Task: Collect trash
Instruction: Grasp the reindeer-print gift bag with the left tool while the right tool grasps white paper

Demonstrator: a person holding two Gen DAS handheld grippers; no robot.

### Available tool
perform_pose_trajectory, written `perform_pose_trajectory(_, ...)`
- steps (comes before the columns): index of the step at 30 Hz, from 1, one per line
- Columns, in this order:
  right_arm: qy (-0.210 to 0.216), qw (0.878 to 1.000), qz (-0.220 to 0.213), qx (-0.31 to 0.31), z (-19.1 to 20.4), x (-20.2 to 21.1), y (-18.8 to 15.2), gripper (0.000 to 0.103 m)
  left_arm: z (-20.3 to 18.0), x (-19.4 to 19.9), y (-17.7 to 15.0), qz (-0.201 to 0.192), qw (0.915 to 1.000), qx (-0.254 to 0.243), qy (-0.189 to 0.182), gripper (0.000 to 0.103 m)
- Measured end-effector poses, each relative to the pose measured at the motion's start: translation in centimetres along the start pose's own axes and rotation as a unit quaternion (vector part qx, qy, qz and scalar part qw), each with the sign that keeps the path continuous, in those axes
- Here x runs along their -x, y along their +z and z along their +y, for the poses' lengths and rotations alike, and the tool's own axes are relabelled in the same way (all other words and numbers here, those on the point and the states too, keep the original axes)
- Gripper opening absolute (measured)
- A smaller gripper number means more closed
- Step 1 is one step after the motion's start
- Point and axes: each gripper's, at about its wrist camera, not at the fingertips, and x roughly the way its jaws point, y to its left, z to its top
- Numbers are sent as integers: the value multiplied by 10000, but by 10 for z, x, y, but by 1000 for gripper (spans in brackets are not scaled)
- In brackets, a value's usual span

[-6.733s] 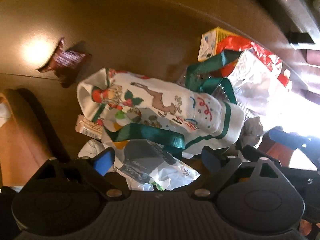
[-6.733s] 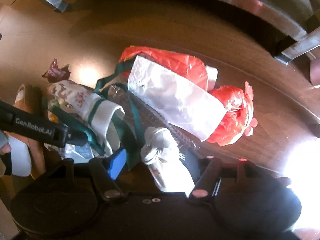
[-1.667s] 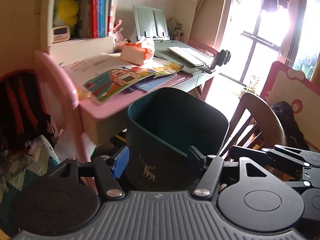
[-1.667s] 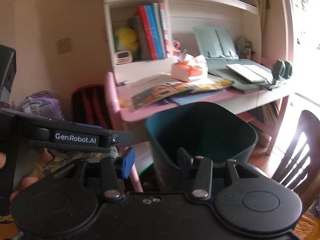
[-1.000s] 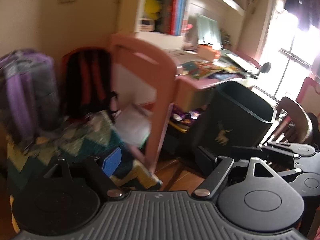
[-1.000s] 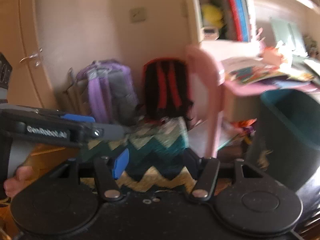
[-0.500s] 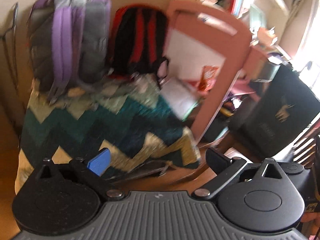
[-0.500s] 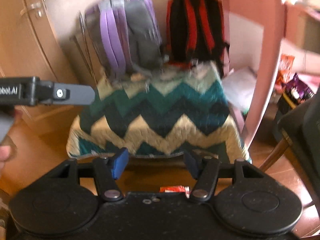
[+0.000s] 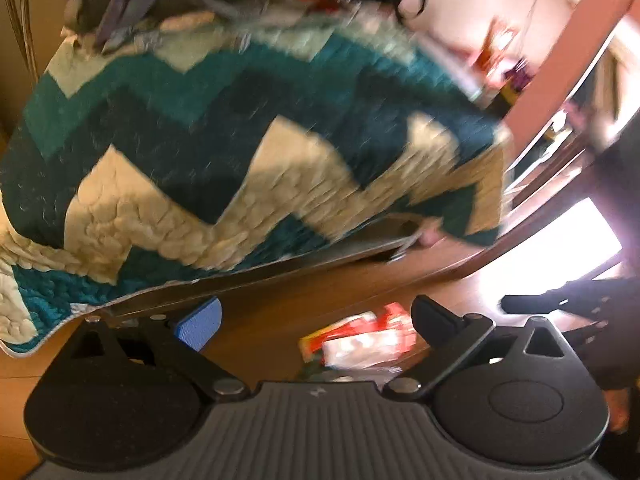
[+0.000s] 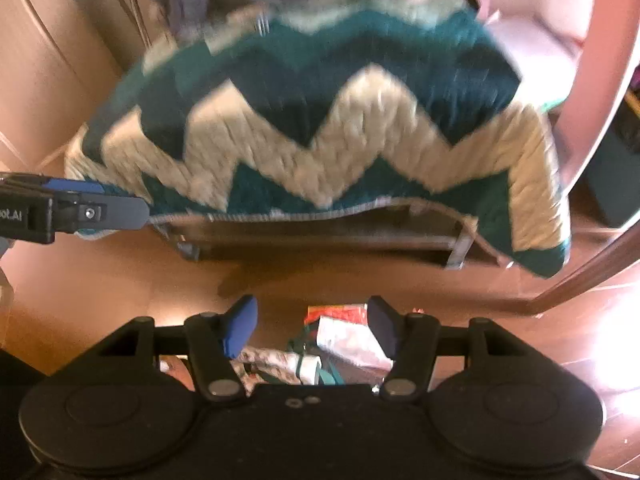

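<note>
Both grippers have swung from the bin down toward the floor.
Left gripper [image 9: 316,314] jaws just spread wide, right gripper [image 10: 312,326] jaws parted, both empty; crumpled red-and-white wrappers [image 9: 360,340] below the zigzag teal-and-cream quilt [image 9: 240,140] remain uncollected.

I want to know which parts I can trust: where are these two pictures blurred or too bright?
Left wrist view: the zigzag blanket smears toward the right, the trash on the floor is soft, and glare washes out the right side. Right wrist view: the blanket is blurred throughout, and the floor glares at lower right.
</note>
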Motion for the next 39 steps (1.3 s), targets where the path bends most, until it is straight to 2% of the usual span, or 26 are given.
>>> perform_pose_trajectory(5, -107, 9980, 607, 105, -15, -62, -4, 61, 13, -59, -5, 411, 9980, -485, 58, 102)
perform_pose_trajectory(8, -114, 9944, 1000, 326, -21, -98, -6, 61, 15, -91, -12, 681, 9935, -902, -143, 102)
perform_pose_trajectory(14, -96, 9820, 1506, 1131, -18, -160, -12, 60, 18, -148, -43, 1219, 9805, -1453, -521, 102)
perform_pose_trajectory(18, -119, 9755, 1755, 1324, -22, -199, -18, 60, 21, -184, -72, 1555, 9720, -1662, -590, 102)
perform_pose_trajectory(21, -285, 9706, 1867, 1490, -29, -225, -23, 60, 20, -205, -95, 1811, 9625, -1913, -657, 102)
perform_pose_trajectory(25, -250, 9696, 1962, 1441, -45, -246, -26, 60, 14, -226, -124, 1915, 9460, -2532, -662, 102)
perform_pose_trajectory(30, -192, 9644, 2253, 1372, -59, -265, -34, 59, 7, -245, -149, 2031, 9295, -2998, -698, 102)
perform_pose_trajectory(32, -176, 9661, 2206, 1332, -61, -267, -35, 58, 6, -250, -156, 2052, 9250, -3129, -653, 101)
perform_pose_trajectory(35, -54, 9677, 2202, 1223, -60, -268, -35, 58, 8, -262, -163, 2193, 9242, -3066, -618, 101)
perform_pose_trajectory(36, -37, 9679, 2193, 1231, -58, -268, -36, 58, 8, -267, -166, 2218, 9234, -3080, -574, 100)
perform_pose_trajectory(38, -60, 9666, 2192, 1327, -56, -268, -37, 57, 7, -275, -172, 2269, 9185, -3198, -499, 90)
perform_pose_trajectory(39, -84, 9657, 2193, 1386, -55, -268, -38, 55, 6, -278, -175, 2300, 9150, -3287, -434, 81)
